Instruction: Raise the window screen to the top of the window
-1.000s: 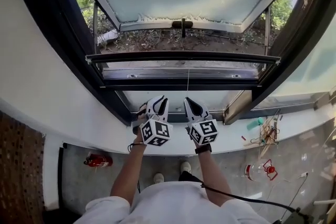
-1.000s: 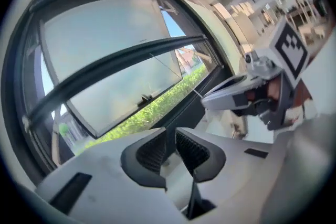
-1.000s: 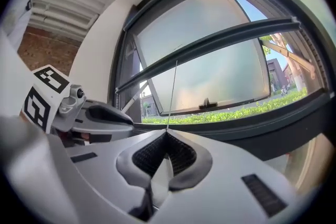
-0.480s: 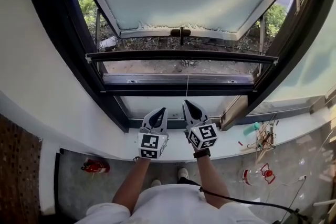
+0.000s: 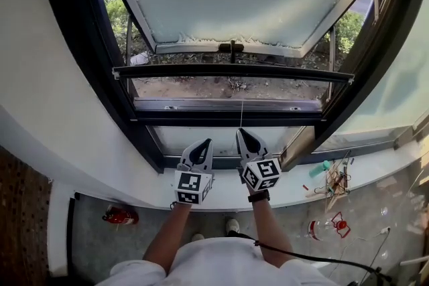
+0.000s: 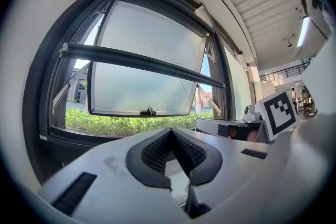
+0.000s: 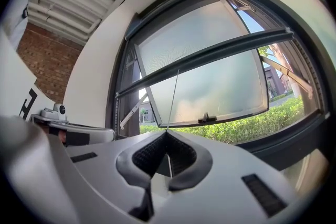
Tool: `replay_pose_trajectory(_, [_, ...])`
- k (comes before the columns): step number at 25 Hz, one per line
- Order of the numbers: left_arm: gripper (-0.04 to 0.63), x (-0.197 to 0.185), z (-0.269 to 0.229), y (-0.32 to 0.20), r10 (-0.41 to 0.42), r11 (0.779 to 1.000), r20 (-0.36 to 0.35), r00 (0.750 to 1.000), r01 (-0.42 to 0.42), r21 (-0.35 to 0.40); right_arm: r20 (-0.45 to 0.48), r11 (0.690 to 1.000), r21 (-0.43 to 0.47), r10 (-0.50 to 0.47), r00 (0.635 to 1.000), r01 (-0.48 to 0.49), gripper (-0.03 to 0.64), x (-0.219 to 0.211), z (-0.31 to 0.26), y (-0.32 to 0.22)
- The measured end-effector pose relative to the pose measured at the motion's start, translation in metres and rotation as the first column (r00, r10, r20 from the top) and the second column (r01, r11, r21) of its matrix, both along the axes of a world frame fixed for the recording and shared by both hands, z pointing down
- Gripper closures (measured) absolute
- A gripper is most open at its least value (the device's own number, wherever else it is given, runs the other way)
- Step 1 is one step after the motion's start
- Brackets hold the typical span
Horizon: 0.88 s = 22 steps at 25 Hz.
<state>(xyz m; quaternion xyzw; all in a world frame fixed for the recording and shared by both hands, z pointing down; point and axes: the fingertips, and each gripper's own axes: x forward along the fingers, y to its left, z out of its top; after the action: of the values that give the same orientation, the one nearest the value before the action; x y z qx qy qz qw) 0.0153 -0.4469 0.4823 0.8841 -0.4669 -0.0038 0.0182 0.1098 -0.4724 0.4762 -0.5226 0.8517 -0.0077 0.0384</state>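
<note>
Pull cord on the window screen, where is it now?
Head view, centre: the pull cord runs from the screen bar down into the shut right gripper, beside the left gripper.

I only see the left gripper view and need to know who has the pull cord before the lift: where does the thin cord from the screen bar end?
Observer: In the right gripper view it ends between the jaws of the right hand-held gripper, which is shut on the cord.
Operator: How close is my gripper to it?
Observer: The head view shows the left hand-held gripper beside the right one, above the white sill, not touching the cord.
</note>
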Motion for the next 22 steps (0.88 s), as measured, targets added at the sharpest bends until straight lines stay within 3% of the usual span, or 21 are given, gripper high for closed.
replay_pose_trajectory(22, [0.595,0.000,-0.012,0.001,-0.010,1.000,-0.012,1.000,0.010,0.005,0.072,0.996,0.090,-0.033,0.997,0.026,0.615,0.005,-0.057,-0.007])
